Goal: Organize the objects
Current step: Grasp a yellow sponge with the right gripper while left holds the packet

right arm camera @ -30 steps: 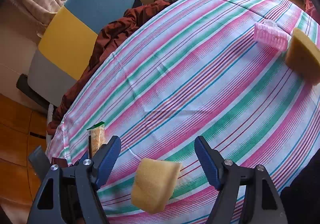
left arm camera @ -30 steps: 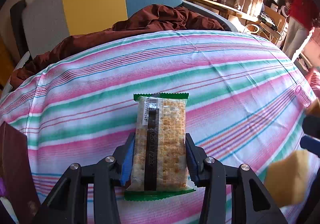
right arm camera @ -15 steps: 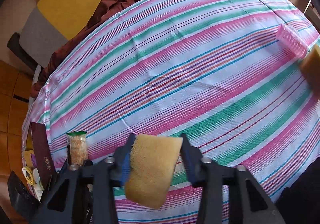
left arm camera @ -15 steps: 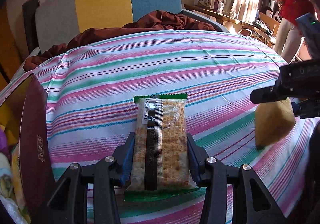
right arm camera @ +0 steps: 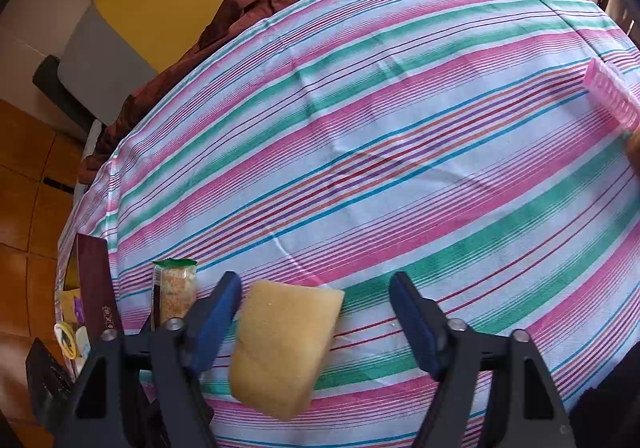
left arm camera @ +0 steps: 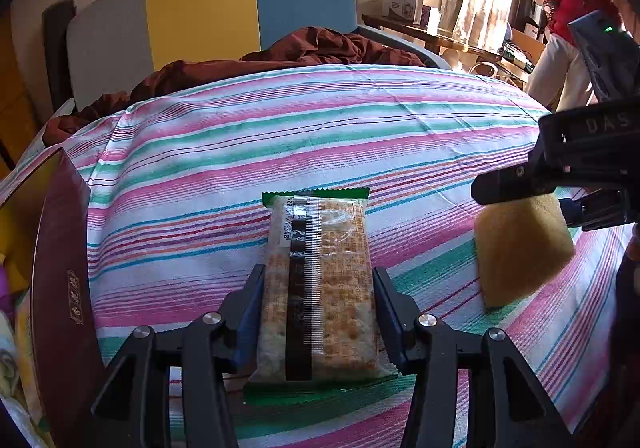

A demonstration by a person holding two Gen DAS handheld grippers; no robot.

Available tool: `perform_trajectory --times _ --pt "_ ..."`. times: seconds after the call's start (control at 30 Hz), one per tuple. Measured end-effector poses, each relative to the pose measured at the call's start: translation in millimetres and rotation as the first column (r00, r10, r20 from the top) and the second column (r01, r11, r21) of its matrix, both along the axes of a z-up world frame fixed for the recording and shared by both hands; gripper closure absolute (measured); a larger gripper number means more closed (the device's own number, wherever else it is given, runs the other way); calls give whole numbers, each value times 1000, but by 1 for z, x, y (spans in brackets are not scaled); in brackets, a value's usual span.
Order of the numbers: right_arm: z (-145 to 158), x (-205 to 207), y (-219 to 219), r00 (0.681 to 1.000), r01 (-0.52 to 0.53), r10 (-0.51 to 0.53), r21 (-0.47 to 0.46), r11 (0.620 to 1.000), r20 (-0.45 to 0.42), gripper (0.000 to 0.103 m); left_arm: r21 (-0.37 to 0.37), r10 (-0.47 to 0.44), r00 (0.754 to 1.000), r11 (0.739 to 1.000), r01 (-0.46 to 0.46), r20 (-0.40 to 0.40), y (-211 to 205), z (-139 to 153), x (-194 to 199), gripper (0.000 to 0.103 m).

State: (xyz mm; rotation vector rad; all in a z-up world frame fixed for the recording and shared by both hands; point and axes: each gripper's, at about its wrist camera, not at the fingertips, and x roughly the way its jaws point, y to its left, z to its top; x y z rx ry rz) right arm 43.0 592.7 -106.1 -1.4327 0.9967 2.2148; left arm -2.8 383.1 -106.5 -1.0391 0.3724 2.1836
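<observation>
A surface covered by a striped cloth (right arm camera: 360, 152) is seen. A yellow sponge (right arm camera: 280, 348) lies between the right jaws; a pink ribbed roller (right arm camera: 610, 94) lies well beyond them.

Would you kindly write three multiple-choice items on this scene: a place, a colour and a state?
1. In the left wrist view, the box is on which side of the cracker pack? A left B right C behind
2. The pack's end seals are: A red B green C blue
3. The right tool is: A shut on the sponge B open C out of view
1 A, it stands at the picture's left edge; 2 B, green crimped ends; 3 B, its jaws have just been opening, one pad clear of the sponge.
</observation>
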Motion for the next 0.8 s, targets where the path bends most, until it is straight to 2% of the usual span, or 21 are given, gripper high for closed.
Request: perform_trajectory --times 0.17,0.27,0.37,0.4,0.5,0.63,0.73,0.8 --pt "2 12 6 998 53 -54 43 998 23 18 6 -9 1000 1000 9 5 0 -1 1 47" --pt "2 20 12 995 90 -92 59 994 40 25 16 -11 1000 1000 10 12 0 0 0 47" --pt "5 31 22 979 172 -187 159 972 85 25 22 -13 1000 1000 13 17 0 -1 0 45" --pt "6 35 25 975 191 -206 160 968 83 25 23 -15 1000 1000 14 17 0 -1 1 45" --pt "3 41 29 978 198 -202 78 977 47 25 24 -21 1000 1000 21 17 1 -1 1 42" --pt "4 31 19 979 196 -200 68 978 51 25 20 -26 1000 999 26 13 2 -1 2 41" --pt "2 27 13 987 149 -151 46 988 52 24 22 -27 1000 999 27 12 2 -1 2 40" --pt "4 23 5 995 97 -98 34 995 25 19 25 -27 1000 999 27 14 1 -1 2 40"
